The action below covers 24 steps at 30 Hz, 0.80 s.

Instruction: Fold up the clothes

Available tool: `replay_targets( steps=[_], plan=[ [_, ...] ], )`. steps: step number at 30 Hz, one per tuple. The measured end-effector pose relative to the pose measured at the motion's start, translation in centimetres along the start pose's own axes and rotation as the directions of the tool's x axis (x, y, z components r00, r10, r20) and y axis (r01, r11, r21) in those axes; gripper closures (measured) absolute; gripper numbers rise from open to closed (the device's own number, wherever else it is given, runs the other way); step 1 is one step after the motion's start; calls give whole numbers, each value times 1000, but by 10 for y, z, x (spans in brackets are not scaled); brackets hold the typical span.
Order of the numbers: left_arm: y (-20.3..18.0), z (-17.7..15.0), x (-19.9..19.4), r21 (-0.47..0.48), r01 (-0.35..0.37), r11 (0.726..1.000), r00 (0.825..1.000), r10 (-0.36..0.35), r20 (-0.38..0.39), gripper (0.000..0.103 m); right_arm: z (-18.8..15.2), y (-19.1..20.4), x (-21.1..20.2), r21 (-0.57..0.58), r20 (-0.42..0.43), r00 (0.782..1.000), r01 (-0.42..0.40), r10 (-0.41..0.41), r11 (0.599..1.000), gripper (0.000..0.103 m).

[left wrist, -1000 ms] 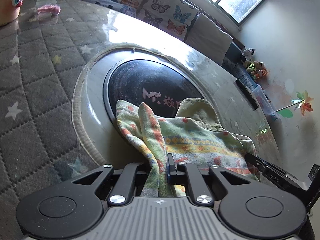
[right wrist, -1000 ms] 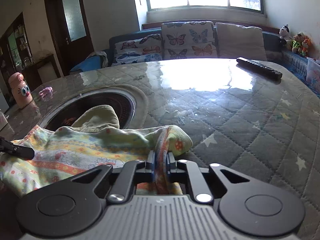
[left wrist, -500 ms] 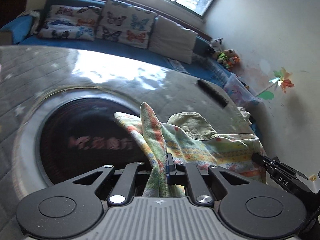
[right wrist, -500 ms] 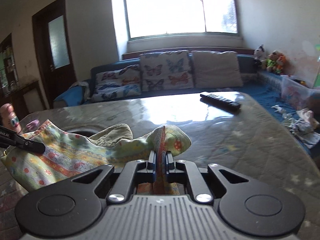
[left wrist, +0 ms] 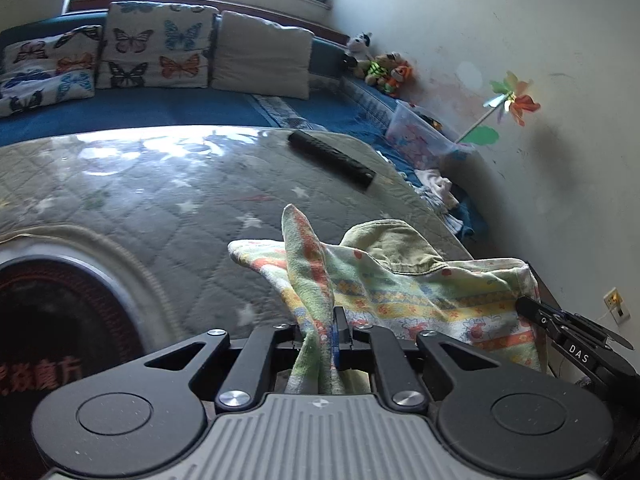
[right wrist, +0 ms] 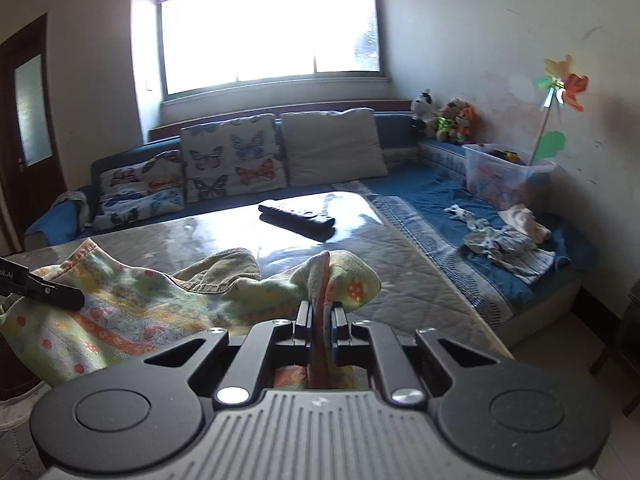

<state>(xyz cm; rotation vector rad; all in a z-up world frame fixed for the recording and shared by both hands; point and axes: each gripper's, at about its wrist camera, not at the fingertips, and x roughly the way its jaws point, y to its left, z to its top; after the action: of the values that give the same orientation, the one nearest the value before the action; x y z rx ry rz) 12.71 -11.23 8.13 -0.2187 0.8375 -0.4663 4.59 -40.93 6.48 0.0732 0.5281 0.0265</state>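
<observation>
My left gripper (left wrist: 327, 334) has its jaws clamped on a bunched corner of the soft, pastel-printed terry garment (left wrist: 420, 300); my right gripper (right wrist: 320, 322) pinches the opposite corner, holding it above the quilted, star-patterned desk (left wrist: 180, 208).

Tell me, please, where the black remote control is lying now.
The remote control lies on the quilted table cover, at the table's far end near the sofa. In both wrist views it sits beyond the patterned garment, apart from it.
</observation>
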Motion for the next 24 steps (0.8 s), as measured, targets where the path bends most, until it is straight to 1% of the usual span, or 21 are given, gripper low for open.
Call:
replay_targets(
  steps=[6, 12, 22, 23, 24],
  plan=[
    [-15, 5, 34, 32, 14, 999, 999, -12, -44, 93, -5, -24, 11, 24, -21, 999, 51, -50, 998, 95],
    [-19, -1, 57, 47, 12, 999, 995, -8, -95, 93, -18, -32, 24, 42, -70, 995, 76, -72, 996, 95],
    [-9, -16, 73, 42, 1, 999, 987, 6, -158, 92, -37, -40, 39, 58, -138, 986, 99, -90, 993, 95],
    [-9, -16, 73, 45, 2, 999, 987, 5, -161, 92, -39, -40, 40, 57, -144, 985, 100, -91, 993, 95],
    [-9, -17, 73, 50, -1, 999, 987, 9, -161, 89, -39, -40, 41, 57, -147, 985, 101, -91, 993, 94]
  ],
)
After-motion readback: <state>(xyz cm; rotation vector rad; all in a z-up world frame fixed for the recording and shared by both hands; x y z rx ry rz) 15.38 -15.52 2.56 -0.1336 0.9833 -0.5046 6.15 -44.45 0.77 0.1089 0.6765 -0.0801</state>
